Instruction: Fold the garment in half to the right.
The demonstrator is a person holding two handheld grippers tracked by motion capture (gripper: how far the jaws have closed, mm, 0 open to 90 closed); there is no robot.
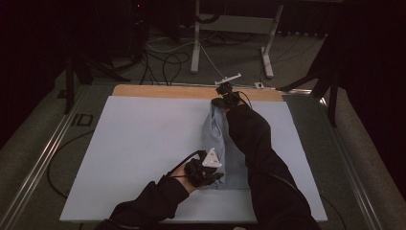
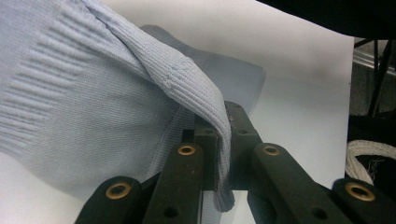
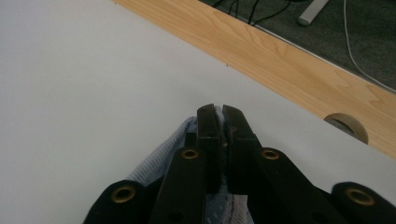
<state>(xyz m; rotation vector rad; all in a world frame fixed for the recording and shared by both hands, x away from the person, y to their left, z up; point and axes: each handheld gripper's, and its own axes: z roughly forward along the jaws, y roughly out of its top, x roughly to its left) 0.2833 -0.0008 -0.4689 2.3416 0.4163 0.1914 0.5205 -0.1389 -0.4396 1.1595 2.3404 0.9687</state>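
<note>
pale blue knit garment (image 1: pixel 218 139) partly hidden under right sleeve (image 1: pixel 258 143) (high view), cut off in left gripper view

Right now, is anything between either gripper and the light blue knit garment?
Nothing visible. The left gripper is shut on the garment at its near end, and the right gripper is shut on its far end.

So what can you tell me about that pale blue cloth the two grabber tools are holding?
The pale blue garment looks like a knitted sweater, finely ribbed, with a thicker ribbed band along one edge. It lies folded into a long narrow strip on the white table cover, running from near the person toward the far wooden edge. The left gripper is clamped on its ribbed band at the near end, lifting it slightly; the right gripper pinches the far end.
</note>
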